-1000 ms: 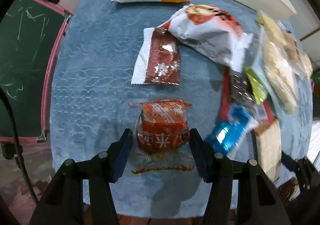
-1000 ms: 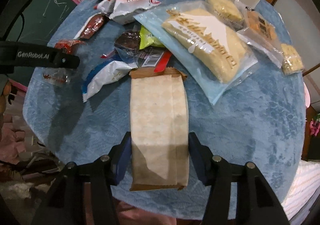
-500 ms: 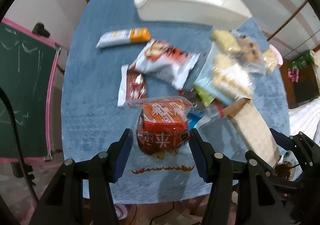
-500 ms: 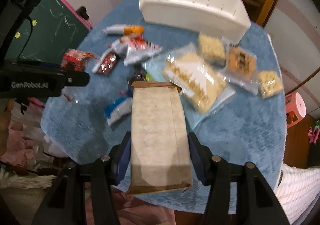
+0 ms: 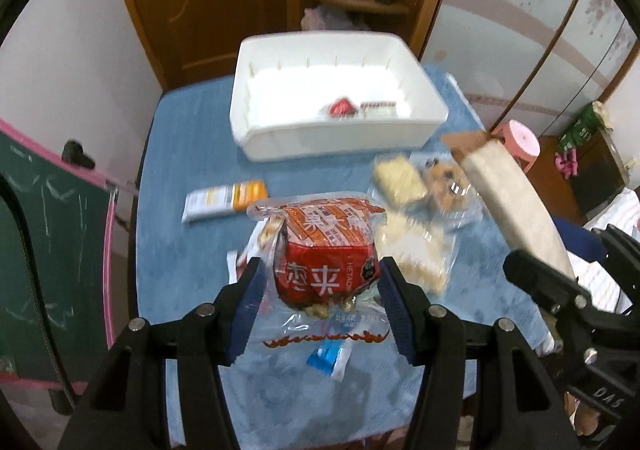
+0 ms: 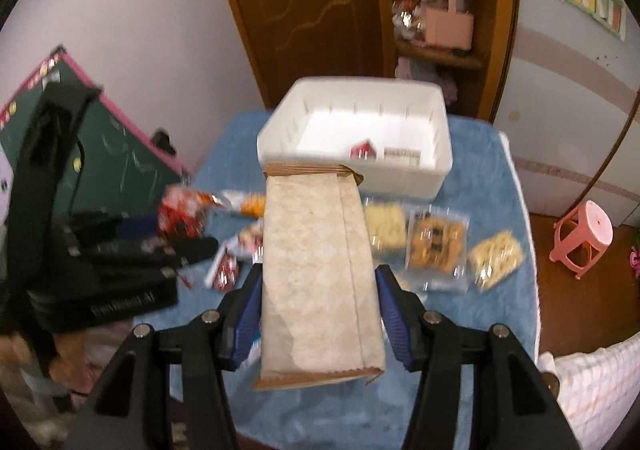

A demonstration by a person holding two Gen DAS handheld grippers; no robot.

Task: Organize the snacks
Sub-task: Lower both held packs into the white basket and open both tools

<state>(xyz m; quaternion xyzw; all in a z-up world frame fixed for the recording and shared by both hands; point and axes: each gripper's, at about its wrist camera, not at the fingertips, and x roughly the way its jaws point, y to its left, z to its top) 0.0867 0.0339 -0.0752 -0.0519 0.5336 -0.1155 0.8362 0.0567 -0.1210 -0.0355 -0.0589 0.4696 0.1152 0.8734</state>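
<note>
Snacks (image 5: 408, 250) behind red packet (image 5: 326, 250) blurred.

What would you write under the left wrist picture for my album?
Left gripper lifts a red crinkly snack packet above the blue tablecloth, facing the white plastic bin.

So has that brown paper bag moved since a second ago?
Yes. The brown paper bag, clamped in the right gripper, has gone up off the blue table, which now looks farther below.

red snack pack (image 5: 326, 250) lifted off table; brown paper pouch (image 6: 318, 270) lifted; white bin (image 5: 336, 137) beyond
</note>
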